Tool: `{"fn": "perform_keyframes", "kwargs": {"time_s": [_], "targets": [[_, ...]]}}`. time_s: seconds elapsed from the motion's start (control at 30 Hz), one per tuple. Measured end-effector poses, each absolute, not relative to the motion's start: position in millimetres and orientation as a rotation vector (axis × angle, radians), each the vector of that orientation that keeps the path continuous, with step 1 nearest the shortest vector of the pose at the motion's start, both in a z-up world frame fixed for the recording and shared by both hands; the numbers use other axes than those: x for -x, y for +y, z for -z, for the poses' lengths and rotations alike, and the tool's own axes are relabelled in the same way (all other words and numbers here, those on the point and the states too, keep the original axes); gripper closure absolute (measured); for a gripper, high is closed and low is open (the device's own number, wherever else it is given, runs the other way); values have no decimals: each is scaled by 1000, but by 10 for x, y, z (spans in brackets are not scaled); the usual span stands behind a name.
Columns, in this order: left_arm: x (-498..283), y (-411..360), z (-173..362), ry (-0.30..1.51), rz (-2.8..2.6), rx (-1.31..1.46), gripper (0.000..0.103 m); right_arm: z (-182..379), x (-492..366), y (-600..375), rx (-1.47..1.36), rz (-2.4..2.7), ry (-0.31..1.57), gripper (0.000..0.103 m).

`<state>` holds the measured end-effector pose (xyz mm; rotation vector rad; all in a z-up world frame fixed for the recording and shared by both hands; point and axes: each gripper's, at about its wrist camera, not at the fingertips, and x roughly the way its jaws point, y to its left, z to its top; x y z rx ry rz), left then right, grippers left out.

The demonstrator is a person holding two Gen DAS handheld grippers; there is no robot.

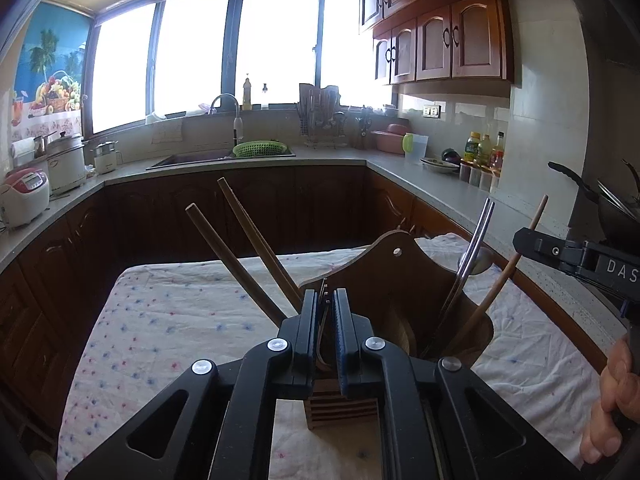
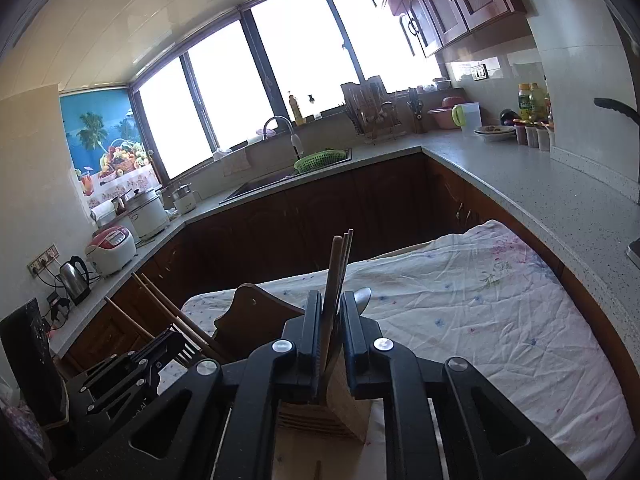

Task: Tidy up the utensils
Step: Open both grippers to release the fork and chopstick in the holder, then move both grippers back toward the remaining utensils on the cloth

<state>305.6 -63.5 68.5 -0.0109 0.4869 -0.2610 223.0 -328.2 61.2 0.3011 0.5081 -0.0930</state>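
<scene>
Left gripper (image 1: 328, 308) nearly closed, pinching a fork (image 1: 325, 289) with tines upward, directly above the wooden utensil holder (image 1: 394, 280). Right gripper (image 2: 333, 312) narrow too, clamped on a wooden chopstick (image 2: 333, 280) standing almost upright over the same holder (image 2: 256, 308); seen from the left wrist as a black arm (image 1: 560, 254) at the right edge, beside a hand (image 1: 612, 396) on its grip.

Holder upright on a table under a white cloth with small blue and red flowers (image 1: 172, 320): dark wood, tall curved back panel with a hanging hole, slatted front at the base. Inside, toward the right: a pair of metal chopsticks (image 1: 476, 244) leaning right, another wooden chopstick (image 1: 520, 248) leaning further right, and a metal spoon bowl (image 1: 480, 261) peeking behind them. On the left side, two brown wooden chopsticks (image 1: 244, 256) slanting up and left, crossing low; whether seated in a compartment, impossible to tell behind the gripper.
</scene>
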Motion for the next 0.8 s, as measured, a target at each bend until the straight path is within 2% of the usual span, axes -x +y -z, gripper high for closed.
{"fn": "perform_keyframes", "kwargs": {"time_s": [0.1, 0.17, 0.2, 0.23, 0.27, 0.33, 0.37, 0.4, 0.47, 0.8], "targets": [[-2985, -568, -738, 483, 279, 40, 74, -624, -2193, -3316, -322, 100, 509, 83], [-2894, -527, -789, 467, 283, 54, 63, -657, -2139, -3345, -344, 96, 497, 62], [-2821, -503, -819, 452, 281, 58, 52, -682, -2102, -3360, -357, 92, 486, 57], [-2727, -477, -835, 433, 280, 64, 41, -713, -2063, -3376, -369, 90, 473, 47], [-2634, -444, -866, 411, 282, 68, 37, -750, -2016, -3388, -380, 86, 457, 37], [-2455, -371, -907, 380, 270, 74, 16, -836, -1910, -3406, -397, 77, 424, 27], [-2375, -330, -918, 371, 261, 79, 11, -879, -1844, -3413, -403, 71, 405, 19], [-2302, -278, -930, 362, 254, 86, 7, -921, -1781, -3412, -407, 66, 385, 15], [-2154, -181, -895, 358, 242, 98, 7, -991, -1637, -3407, -409, 66, 351, 8], [-1647, 260, -425, 509, 147, 180, 4, -823, -1021, -3310, -395, 82, 374, 7]]}}
